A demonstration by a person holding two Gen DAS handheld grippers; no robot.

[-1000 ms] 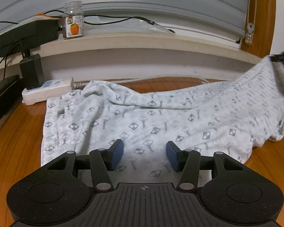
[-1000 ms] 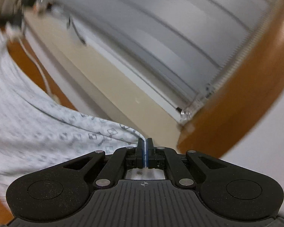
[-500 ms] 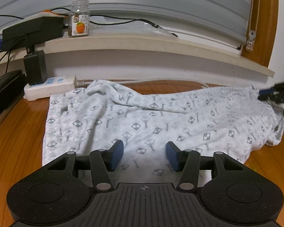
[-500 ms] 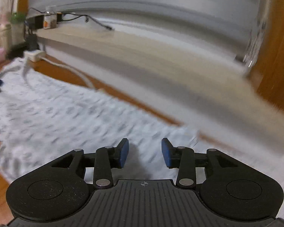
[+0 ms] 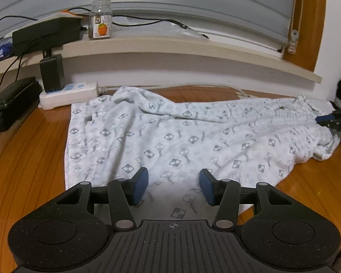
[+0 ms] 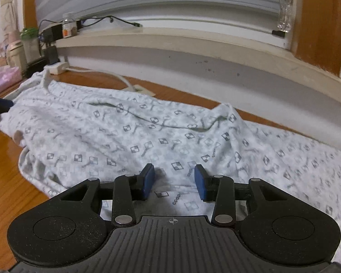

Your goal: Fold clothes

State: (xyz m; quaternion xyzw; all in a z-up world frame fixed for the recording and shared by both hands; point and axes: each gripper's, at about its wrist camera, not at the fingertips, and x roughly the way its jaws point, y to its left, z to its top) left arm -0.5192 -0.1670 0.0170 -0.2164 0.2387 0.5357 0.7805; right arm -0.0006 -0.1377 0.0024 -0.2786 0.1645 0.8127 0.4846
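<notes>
Left wrist view: the left tongs are hanging wide open and empty over the near edge of the patterned garment, which is lying rumpled across the wooden tabletop.

Right wrist view: the right tongs are likewise gaping, gripping nothing, above the garment.

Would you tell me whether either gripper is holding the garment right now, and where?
Nothing is held: the left gripper and right gripper are both open above the patterned garment.
</notes>
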